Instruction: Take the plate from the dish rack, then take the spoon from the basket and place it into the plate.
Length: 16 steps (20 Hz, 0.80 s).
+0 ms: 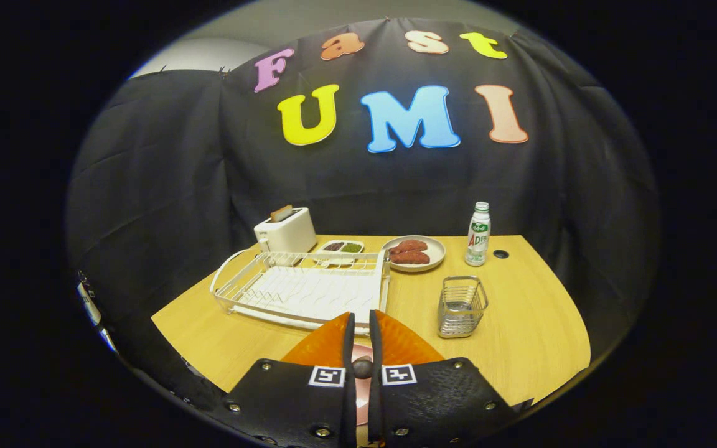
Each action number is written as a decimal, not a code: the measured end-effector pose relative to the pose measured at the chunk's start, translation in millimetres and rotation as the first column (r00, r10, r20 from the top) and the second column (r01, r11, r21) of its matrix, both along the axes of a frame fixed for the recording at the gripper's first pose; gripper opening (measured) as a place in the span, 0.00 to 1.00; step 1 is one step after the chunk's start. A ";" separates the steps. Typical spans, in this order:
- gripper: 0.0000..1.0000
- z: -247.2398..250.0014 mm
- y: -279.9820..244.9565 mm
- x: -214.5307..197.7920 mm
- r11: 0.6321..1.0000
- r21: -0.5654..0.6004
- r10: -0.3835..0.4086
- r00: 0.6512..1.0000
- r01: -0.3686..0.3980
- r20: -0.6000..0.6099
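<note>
Dish rack (pixel 301 290) lay at 11 o'clock beyond fingers, no plate in it. Gripper (pixel 358 326) pointed level, fingers nearly closed, clamping orange plate (pixel 324 346) edge-on; pinkish spoon (pixel 361 381) between them. Wire basket (pixel 461 306) stood at 1 o'clock.

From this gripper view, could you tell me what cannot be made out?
- Spoon: the gripper fingers close on a thin pink handle with a dark knob; the bowl is hidden.
- Orange plate: the fingers cover its middle.
- Wire basket: contents too small to tell.
</note>
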<state>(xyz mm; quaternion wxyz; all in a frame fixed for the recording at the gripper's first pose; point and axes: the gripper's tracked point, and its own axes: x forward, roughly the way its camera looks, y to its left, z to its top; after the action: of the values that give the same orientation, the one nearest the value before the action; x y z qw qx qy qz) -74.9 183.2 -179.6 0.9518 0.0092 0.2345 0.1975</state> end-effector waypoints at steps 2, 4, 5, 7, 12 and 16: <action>0.07 -10.2 16.0 0.0 0.999 -0.008 0.039 0.999 -0.039 -0.021; 0.07 -18.0 30.7 0.6 0.997 -0.009 0.074 0.996 -0.074 -0.040; 0.07 -21.7 37.1 1.4 0.996 -0.007 0.091 0.995 -0.091 -0.047; 0.07 -30.3 49.4 1.5 0.993 -0.006 0.117 0.991 -0.118 -0.067; 0.07 -44.8 77.0 -0.8 0.981 -0.011 0.190 0.976 -0.192 -0.107; 0.14 -53.1 86.9 -3.4 0.974 -0.001 0.225 0.964 -0.228 -0.143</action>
<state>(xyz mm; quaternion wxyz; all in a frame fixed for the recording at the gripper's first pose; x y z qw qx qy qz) -78.2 270.2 -232.6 0.9039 -0.0118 0.3028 0.3019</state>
